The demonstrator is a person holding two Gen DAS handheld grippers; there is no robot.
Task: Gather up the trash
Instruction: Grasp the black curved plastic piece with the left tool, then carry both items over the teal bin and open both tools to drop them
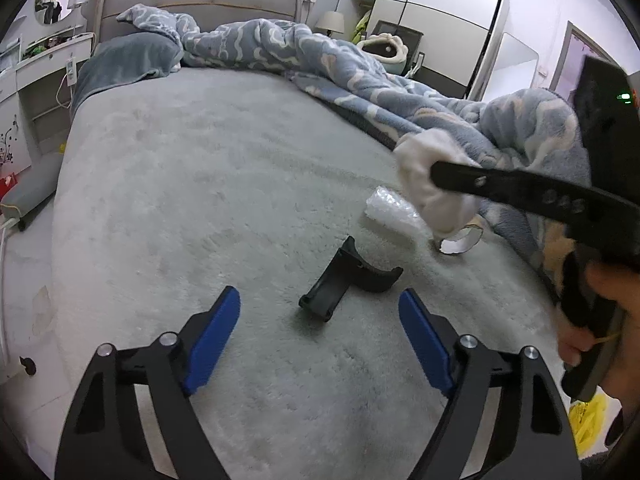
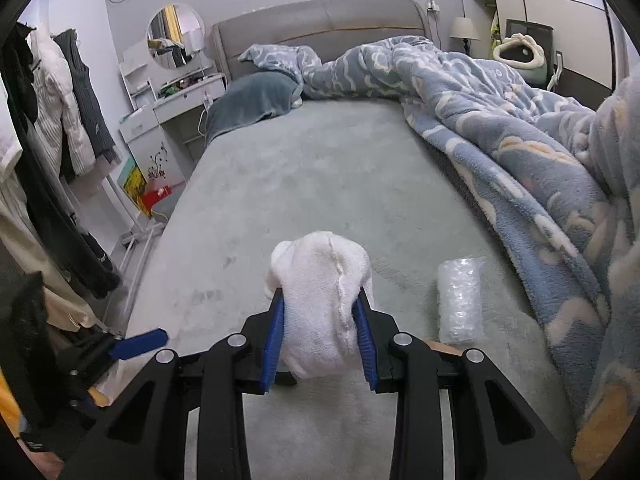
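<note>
I am working over a bed (image 1: 200,184) covered in a pale grey fleecy sheet, and I place everything relative to that bed. My right claw (image 2: 320,320) is clamped on a wad of white tissue or cloth (image 2: 320,300), its blue pads pressing both sides, and the left wrist view shows the wad (image 1: 428,184) lifted clear above the sheet near the bed's foot end. My left claw (image 1: 320,336) hangs with its blue pads spread wide and nothing between them, pointing down at a black plastic piece (image 1: 344,284) that lies on the sheet just ahead of its tips. I cannot tell whether that piece is rubbish or a part of something. Further up the bed from it lies a roll of clear bubble wrap (image 1: 390,214), resting on the sheet beside the edge of a rumpled blue patterned blanket (image 2: 520,152) that is heaped along one side of the bed. Under the lifted wad, a small round-rimmed object (image 1: 460,242) sits on the sheet; it is too hidden to identify. I judge the collecting to be under way but far from finished: one piece is in hand and not yet dropped anywhere, and the bubble wrap, the black piece and the round object remain on the bed. A yellow bag-like thing (image 1: 588,416) shows at the bed's foot edge, possibly the trash bag, though I cannot be sure.
</note>
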